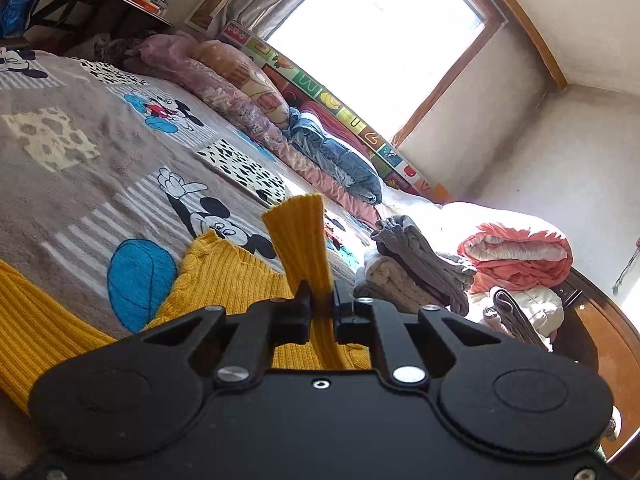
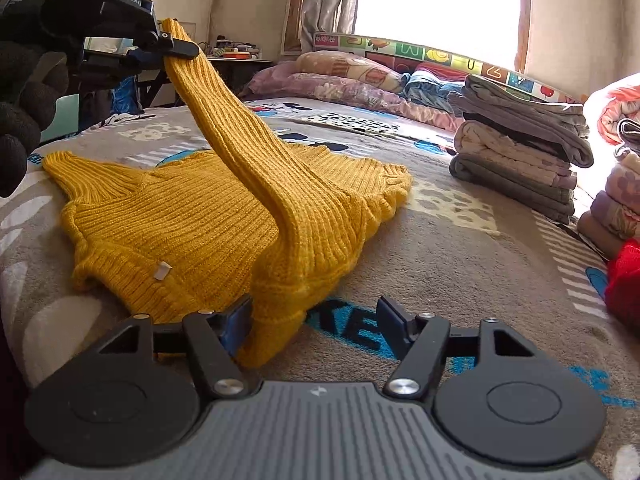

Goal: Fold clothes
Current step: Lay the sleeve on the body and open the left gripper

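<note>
A mustard-yellow ribbed sweater lies flat on the cartoon-print bed blanket. One sleeve rises steeply from it toward the upper left. My left gripper is shut on the cuff of that sleeve, held by a black-gloved hand. In the left wrist view the cuff sticks up past the left gripper, and the sweater body lies below. My right gripper stands open low over the blanket. The sweater's near corner lies between its jaws against the left finger; the right finger is clear of it.
A stack of folded grey and beige clothes stands on the bed to the right, with more folded items and a red garment at the right edge. Pillows and rolled bedding line the far side under the window. An orange-and-white quilt lies beyond the stack.
</note>
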`<state>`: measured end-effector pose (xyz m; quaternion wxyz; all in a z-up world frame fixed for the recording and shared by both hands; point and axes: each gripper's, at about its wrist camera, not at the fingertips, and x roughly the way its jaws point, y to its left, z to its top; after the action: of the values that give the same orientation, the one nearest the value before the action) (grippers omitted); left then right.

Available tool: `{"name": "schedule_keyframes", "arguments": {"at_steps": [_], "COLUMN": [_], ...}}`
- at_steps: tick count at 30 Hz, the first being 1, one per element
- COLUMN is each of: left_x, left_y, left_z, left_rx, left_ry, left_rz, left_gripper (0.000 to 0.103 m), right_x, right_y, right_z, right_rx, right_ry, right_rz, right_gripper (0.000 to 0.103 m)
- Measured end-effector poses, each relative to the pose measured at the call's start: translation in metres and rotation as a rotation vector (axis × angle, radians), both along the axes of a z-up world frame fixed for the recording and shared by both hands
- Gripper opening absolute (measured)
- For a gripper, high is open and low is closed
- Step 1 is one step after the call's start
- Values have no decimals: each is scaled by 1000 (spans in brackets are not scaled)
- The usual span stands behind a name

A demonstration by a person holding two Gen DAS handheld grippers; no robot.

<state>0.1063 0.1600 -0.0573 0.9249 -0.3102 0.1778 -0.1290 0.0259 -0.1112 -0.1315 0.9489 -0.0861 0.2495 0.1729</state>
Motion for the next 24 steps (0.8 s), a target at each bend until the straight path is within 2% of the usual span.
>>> {"name": "schedule_keyframes", "arguments": {"at_steps": [6, 14, 20, 21, 23, 24], "left_x": [-10, -16, -12, -11, -9, -8], "left_y": [16, 37, 38, 40, 45, 47], "left_z": [-2, -13, -19, -21, -29, -34], "left_rx": [46, 155, 124, 96, -1, -43], "left_ry": [60, 178, 231, 248, 282, 301], "left_rz": [38, 157, 139, 136, 122, 123], "left_gripper": [8, 8, 9, 14, 56, 58], "right_x": [-5, -16, -25, -25, -26, -27], "right_y": [5, 2, 3, 3, 5, 6], "right_z": [-3, -6, -6, -5, -4, -3], "right_rx": [-66, -116, -148, -149, -150, -150], "right_ry": [-30, -56, -83, -86, -92, -94], "right_rz": [22, 37, 60, 61, 64, 65], "right_gripper": [62, 62, 62, 62, 62, 62]}}
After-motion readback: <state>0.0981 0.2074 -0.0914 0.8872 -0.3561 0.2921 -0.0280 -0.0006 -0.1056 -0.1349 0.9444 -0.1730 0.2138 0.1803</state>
